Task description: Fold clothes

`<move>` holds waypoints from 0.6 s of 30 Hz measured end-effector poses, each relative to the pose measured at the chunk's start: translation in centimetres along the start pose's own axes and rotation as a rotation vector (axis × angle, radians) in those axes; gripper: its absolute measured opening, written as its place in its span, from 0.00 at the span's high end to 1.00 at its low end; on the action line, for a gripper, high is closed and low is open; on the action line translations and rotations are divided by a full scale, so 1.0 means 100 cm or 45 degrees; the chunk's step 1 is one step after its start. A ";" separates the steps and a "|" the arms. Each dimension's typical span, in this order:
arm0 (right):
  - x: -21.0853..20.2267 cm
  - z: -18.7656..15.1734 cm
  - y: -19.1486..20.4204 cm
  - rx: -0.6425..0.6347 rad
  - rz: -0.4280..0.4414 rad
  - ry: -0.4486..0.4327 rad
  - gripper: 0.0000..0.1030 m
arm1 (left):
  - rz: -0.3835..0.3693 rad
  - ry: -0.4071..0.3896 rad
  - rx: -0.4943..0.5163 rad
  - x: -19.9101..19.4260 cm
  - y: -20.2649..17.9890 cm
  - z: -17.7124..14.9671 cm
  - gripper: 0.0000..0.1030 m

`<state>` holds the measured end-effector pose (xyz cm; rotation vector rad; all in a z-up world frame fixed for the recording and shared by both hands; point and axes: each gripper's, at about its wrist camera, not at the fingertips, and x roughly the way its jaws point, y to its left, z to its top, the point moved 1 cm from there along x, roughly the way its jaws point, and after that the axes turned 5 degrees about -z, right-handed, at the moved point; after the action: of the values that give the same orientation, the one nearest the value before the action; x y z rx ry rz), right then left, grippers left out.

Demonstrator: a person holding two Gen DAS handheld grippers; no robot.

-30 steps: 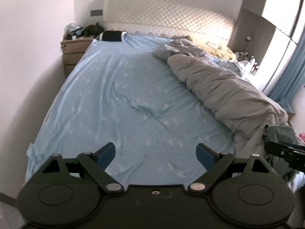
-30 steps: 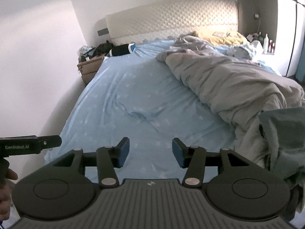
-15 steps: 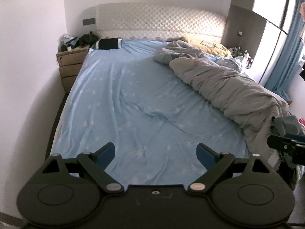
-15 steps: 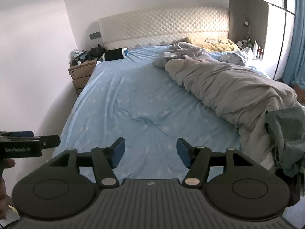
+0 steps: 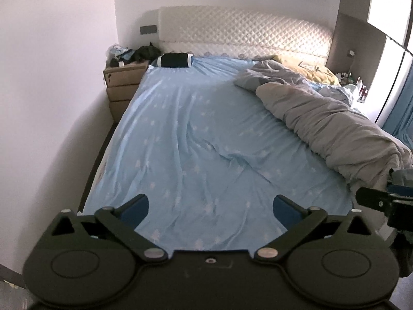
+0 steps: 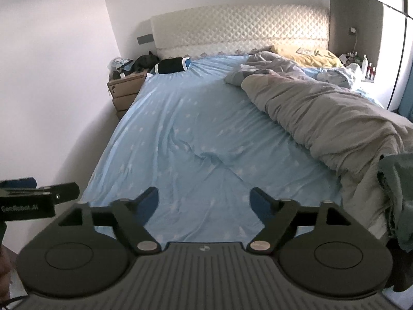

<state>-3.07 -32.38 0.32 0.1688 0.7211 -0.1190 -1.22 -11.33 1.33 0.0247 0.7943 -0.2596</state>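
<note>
A dark green garment (image 6: 397, 193) lies crumpled at the bed's near right corner, against the grey duvet (image 6: 322, 118); only a sliver of it (image 5: 402, 174) shows in the left wrist view. My left gripper (image 5: 210, 206) hangs above the foot of the blue sheet (image 5: 201, 139), its jaws opening with nothing between them. My right gripper (image 6: 204, 199) hovers over the same end of the sheet (image 6: 185, 134), its jaws opening too and holding nothing. Each gripper shows in the other's view: the right gripper (image 5: 382, 202) at the right edge, the left gripper (image 6: 36, 199) at the left edge.
A wooden nightstand (image 5: 124, 85) piled with dark items stands left of the quilted headboard (image 5: 245, 33). A black roll pillow (image 5: 175, 60) and a yellow pillow (image 6: 309, 54) lie at the head. A shelf with bottles (image 6: 366, 68) and a blue curtain (image 5: 402, 108) are at the right.
Both grippers have pulled back from the bed, which now shows more of its length and left side. The right gripper's jaws have spread wider; the left's widened slightly.
</note>
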 end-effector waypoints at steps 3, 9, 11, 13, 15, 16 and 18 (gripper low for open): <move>0.001 0.002 0.001 -0.003 -0.006 -0.003 0.06 | -0.001 0.009 -0.004 0.000 -0.002 0.001 0.00; 0.003 -0.001 0.005 -0.013 -0.044 0.022 0.04 | 0.008 0.027 0.006 0.002 -0.003 0.002 0.00; 0.003 -0.002 0.006 -0.012 -0.056 0.026 0.04 | 0.016 0.032 0.016 0.003 -0.004 0.002 0.00; 0.002 -0.003 0.007 -0.008 -0.057 0.028 0.04 | 0.021 0.036 0.023 0.003 -0.005 0.002 0.00; 0.002 -0.004 0.008 -0.005 -0.063 0.030 0.04 | 0.021 0.038 0.027 0.003 -0.006 0.002 0.00; 0.001 -0.004 0.008 -0.004 -0.066 0.031 0.04 | 0.020 0.038 0.029 0.003 -0.006 0.002 0.00; 0.000 -0.005 0.007 -0.003 -0.068 0.032 0.04 | 0.018 0.036 0.035 0.003 -0.006 0.001 0.00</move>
<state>-3.30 -31.56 0.02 0.1488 0.7511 -0.1669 -1.11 -12.02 1.29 0.0600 0.8185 -0.2569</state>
